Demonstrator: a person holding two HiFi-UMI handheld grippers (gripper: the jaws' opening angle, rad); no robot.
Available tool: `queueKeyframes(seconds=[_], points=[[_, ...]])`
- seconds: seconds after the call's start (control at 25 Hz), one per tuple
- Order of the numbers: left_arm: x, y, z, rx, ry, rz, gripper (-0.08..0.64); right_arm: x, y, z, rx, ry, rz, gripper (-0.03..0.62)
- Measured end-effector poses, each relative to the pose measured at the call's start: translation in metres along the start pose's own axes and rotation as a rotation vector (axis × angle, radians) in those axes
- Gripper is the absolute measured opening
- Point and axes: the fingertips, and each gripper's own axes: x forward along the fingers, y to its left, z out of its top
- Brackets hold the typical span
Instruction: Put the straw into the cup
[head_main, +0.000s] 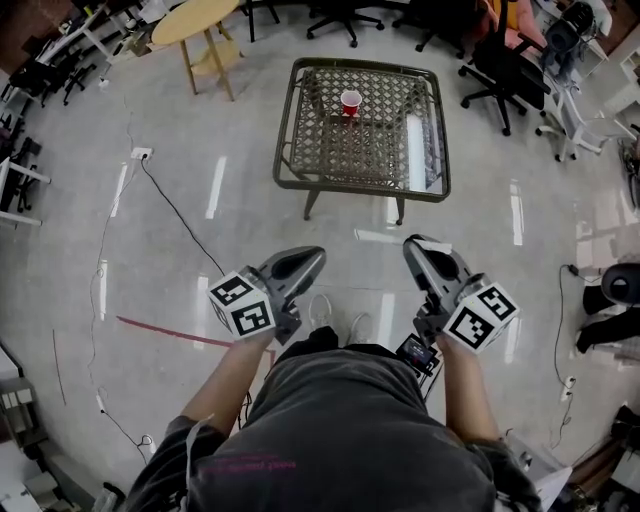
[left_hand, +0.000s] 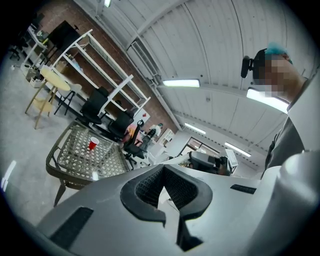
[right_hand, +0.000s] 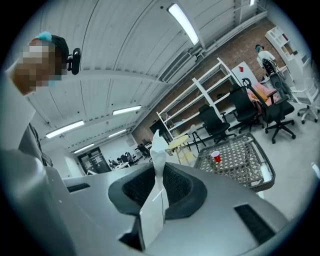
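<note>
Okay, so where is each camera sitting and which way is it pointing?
Head view: on the person's head, looking steeply down; table with cup ahead; shows forearms, torso, left gripper, right gripper.
Left gripper view: on the left gripper, tilted up along its shut jaws toward table and ceiling; shoulder at right.
Right gripper view: on the right gripper, along jaws clamping the straw; the person's head upper left.
Shared: all three show table and cup.

Bright ceiling strips (left_hand: 181, 83); floor (head_main: 215, 185) glare; fisheye edges
</note>
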Motion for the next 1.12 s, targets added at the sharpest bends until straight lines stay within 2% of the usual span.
queueKeyframes(seconds=[0.32,0.68,1.12], points=[[-0.031,0.036,0.027,0.017,-0.003,-0.035,0.009,0.047,0.027,-0.004,-0.018,-0.019,-0.022,0.052],[-0.043,0.057,0.045,0.024,-0.007,-0.063,0.009,0.067,0.034,0.001,-0.027,-0.037,-0.062,0.051],[-0.027,0.079,0.055,0.003,0.009,-0.066,0.009,0.079,0.004,0.014,-0.016,-0.049,-0.105,0.051]])
